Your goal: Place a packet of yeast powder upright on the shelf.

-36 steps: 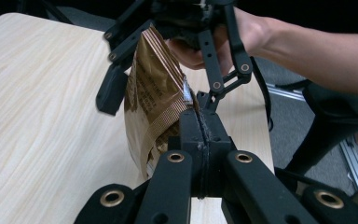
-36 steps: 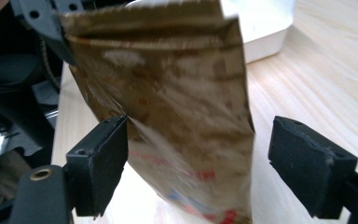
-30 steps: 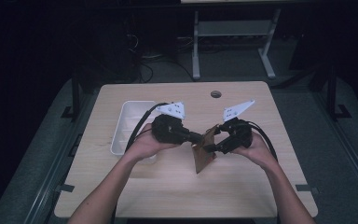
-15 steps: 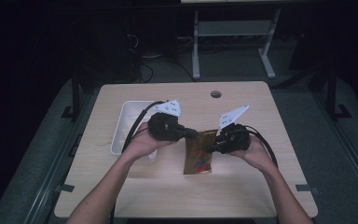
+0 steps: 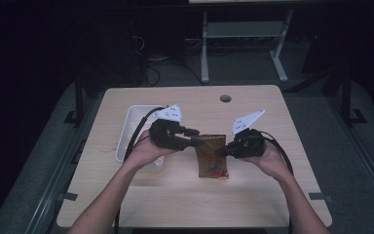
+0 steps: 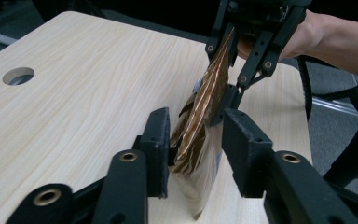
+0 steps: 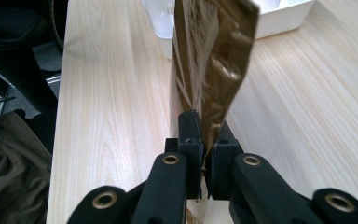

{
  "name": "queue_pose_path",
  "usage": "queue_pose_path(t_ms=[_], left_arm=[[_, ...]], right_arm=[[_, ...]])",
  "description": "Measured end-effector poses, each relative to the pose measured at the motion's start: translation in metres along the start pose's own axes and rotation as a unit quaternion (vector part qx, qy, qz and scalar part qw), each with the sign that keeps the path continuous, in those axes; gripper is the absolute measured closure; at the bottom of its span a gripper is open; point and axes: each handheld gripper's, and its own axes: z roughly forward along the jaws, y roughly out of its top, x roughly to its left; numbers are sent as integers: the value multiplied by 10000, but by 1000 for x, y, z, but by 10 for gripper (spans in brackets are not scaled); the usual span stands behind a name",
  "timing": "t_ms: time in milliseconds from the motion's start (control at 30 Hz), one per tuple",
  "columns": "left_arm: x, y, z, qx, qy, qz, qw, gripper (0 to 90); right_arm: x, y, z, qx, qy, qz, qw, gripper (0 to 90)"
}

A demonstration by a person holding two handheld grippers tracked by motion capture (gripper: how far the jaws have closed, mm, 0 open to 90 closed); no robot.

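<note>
My right gripper [image 5: 222, 151] is clamped tight on the right edge of the gold foil snack pouch [image 5: 211, 156], jaws just finished closing; in the right gripper view the pads [image 7: 189, 135] pinch the pouch [image 7: 209, 56] edge-on. My left gripper [image 5: 198, 137] has just been opening, jaws now apart with the pouch [image 6: 200, 126] between them, not pressed. The pouch sits mid-frame in the high view, over the wooden table [image 5: 190, 204], right of the white tray [image 5: 126, 134].
</note>
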Motion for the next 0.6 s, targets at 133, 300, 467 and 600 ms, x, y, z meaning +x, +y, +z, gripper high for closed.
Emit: queue_pose_path(t_ms=[133,300,467,600], left_arm=[[0,-4,-1,28,62,-3,10000,575],[0,-12,-1,46,96,-17,9999,540],[0,-20,-1,82,137,-55,9999,527],[-1,-23,0,75,126,-55,9999,517]], right_arm=[[0,-3,-5,-21,-101,14,9999,877],[-3,-11,-12,-146,-180,157,9996,889],[-5,-19,-19,-245,-247,253,9991,894],[-6,-23,-23,-282,-315,286,9987,895]])
